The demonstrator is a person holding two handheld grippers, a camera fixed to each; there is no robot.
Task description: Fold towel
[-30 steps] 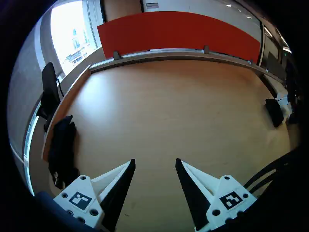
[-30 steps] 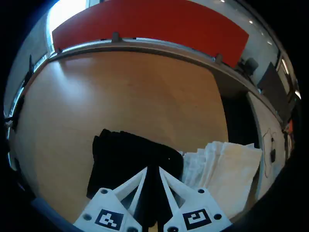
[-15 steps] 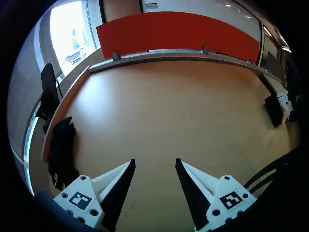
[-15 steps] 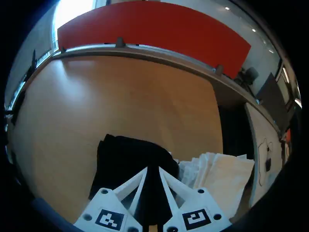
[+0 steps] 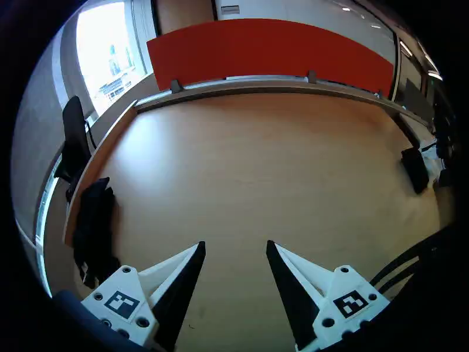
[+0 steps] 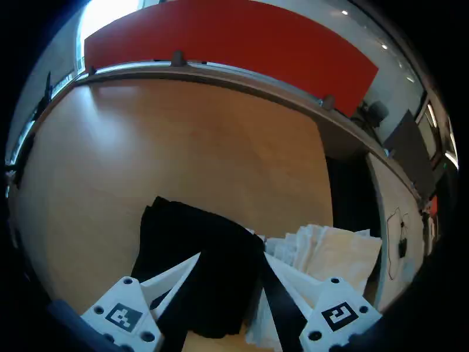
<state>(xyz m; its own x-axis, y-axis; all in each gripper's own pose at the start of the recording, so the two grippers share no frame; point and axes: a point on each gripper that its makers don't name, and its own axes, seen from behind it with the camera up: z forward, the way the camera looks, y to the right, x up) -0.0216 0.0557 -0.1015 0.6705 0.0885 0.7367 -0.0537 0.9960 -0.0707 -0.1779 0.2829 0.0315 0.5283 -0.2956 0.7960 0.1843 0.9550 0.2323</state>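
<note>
A black towel (image 6: 193, 234) lies folded on the wooden table (image 6: 176, 146), near its front edge in the right gripper view. My right gripper (image 6: 230, 258) is open and hangs just over the towel, one finger on each side of its right part. Whether the fingers touch the cloth I cannot tell. A stack of cream towels (image 6: 337, 258) lies right beside the black one. In the left gripper view my left gripper (image 5: 234, 249) is open over bare table (image 5: 264, 164), with nothing between its fingers.
A red partition (image 5: 269, 50) runs along the table's far edge. A dark jacket (image 5: 94, 229) and an office chair (image 5: 76, 141) stand off the left side. A small dark thing (image 5: 415, 169) lies at the table's right edge, too far off to identify.
My right gripper, shut on the black towel in both earlier frames, now stands open and has let it go. The left gripper has stayed where it was.
</note>
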